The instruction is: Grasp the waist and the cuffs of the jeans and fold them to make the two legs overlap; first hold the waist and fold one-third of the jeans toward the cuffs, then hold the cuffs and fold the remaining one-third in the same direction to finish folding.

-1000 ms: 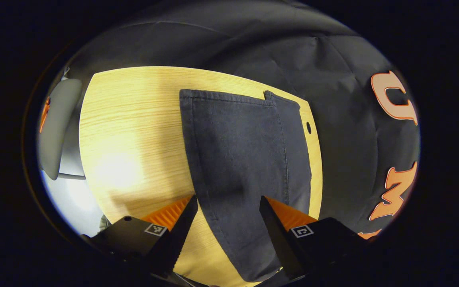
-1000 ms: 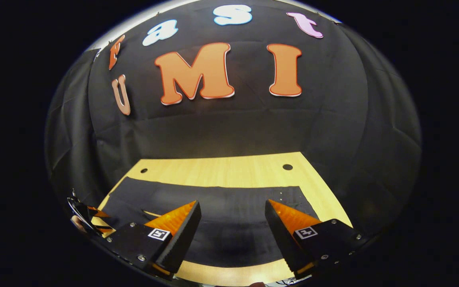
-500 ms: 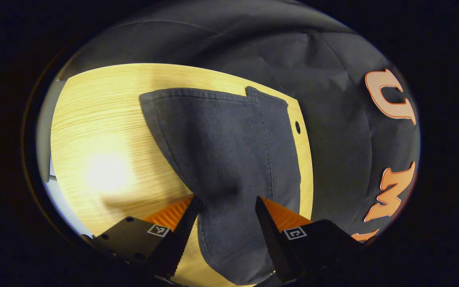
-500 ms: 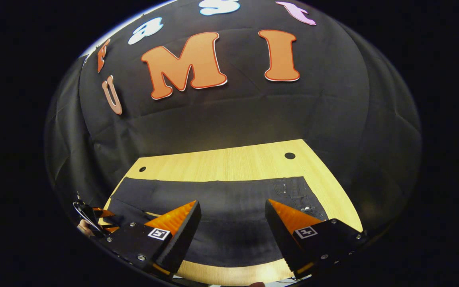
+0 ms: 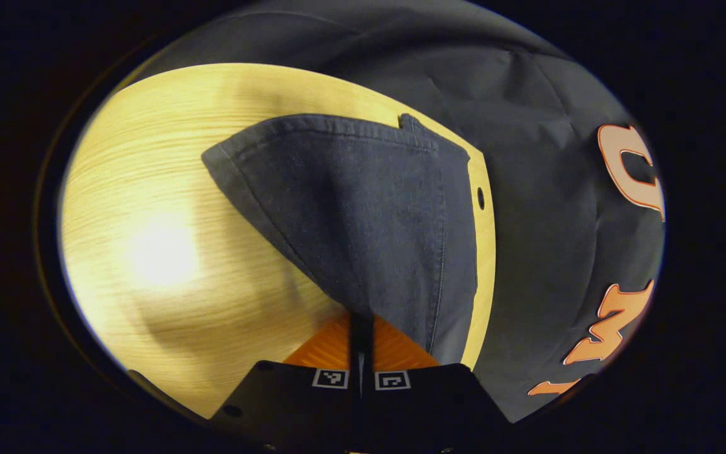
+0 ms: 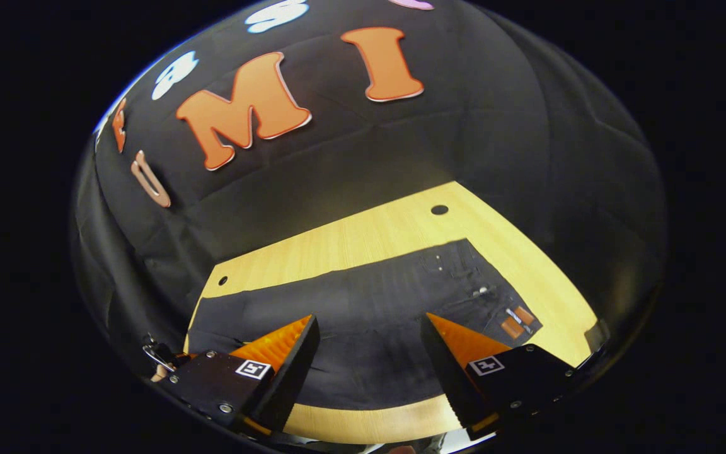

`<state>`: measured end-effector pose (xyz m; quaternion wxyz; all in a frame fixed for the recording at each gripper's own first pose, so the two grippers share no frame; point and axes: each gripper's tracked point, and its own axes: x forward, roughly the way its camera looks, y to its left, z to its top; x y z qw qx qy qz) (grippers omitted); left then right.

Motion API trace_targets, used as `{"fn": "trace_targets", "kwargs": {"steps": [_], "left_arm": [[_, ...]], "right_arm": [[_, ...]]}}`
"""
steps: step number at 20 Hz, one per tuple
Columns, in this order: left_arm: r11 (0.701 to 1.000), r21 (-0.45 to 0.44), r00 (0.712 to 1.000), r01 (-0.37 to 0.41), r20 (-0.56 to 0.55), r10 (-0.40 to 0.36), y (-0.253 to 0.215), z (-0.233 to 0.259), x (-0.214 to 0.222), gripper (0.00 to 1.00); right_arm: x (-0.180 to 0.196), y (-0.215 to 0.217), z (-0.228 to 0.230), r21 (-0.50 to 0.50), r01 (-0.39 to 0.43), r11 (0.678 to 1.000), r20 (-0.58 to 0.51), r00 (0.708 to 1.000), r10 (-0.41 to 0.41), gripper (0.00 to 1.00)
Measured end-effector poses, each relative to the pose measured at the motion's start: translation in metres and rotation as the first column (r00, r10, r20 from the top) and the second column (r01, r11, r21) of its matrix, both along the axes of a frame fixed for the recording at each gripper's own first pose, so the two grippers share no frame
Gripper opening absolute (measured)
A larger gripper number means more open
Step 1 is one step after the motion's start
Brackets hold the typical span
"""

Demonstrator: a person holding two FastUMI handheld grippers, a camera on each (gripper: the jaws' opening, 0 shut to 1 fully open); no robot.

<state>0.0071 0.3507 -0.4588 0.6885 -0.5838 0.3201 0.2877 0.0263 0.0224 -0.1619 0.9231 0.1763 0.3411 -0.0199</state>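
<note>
My left gripper has just closed: a second ago its fingers stood wide apart astride the leg of the jeans, and now they meet with no gap, the dark denim running down into them. I judge a fold of cloth is pinched there, though the exact bite is hidden. The cuff end has already swung and lifted off the wooden table, so the near leg is being drawn over toward the far one. That is the leg-overlap step getting under way.

My right gripper remains wide open and holds nothing. It has tilted and drifted toward the waist end of the jeans, which lie flat along the table. It still needs to take the waist before the fold can go evenly.
</note>
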Motion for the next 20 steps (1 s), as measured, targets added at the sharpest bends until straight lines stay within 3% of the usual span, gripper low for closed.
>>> {"fn": "trace_targets", "kwargs": {"steps": [3,6,8,11,17,20], "left_arm": [[0.998,0.045,0.999,0.046,0.001,-0.046,-0.001,0.015,0.005,0.01],[0.994,0.062,0.996,0.092,0.014,-0.093,-0.008,0.036,-0.006,0.01],[0.991,0.071,0.994,0.111,0.012,-0.112,-0.008,0.042,-0.012,0.01],[0.997,0.011,0.997,0.072,0.023,-0.072,-0.011,0.046,-0.013,0.01],[0.998,0.0,0.998,0.06,0.002,-0.06,-0.01,0.048,-0.018,0.01],[0.998,0.004,0.998,0.061,-0.001,-0.061,-0.011,0.057,-0.031,0.01]], "right_arm": [[-0.015,-0.035,-0.017,0.137,0.176,0.975,-0.07,0.983,-0.167,0.98],[-0.035,-0.081,-0.052,0.121,0.343,0.932,-0.16,0.933,-0.323,0.98],[-0.045,-0.091,-0.08,0.119,0.377,0.918,-0.218,0.912,-0.347,0.98],[-0.058,-0.097,-0.118,0.154,0.465,0.872,-0.333,0.855,-0.398,0.99],[-0.063,-0.106,-0.177,0.225,0.537,0.813,-0.452,0.797,-0.401,0.98],[-0.06,-0.122,-0.19,0.216,0.572,0.791,-0.45,0.777,-0.44,0.98]]}}
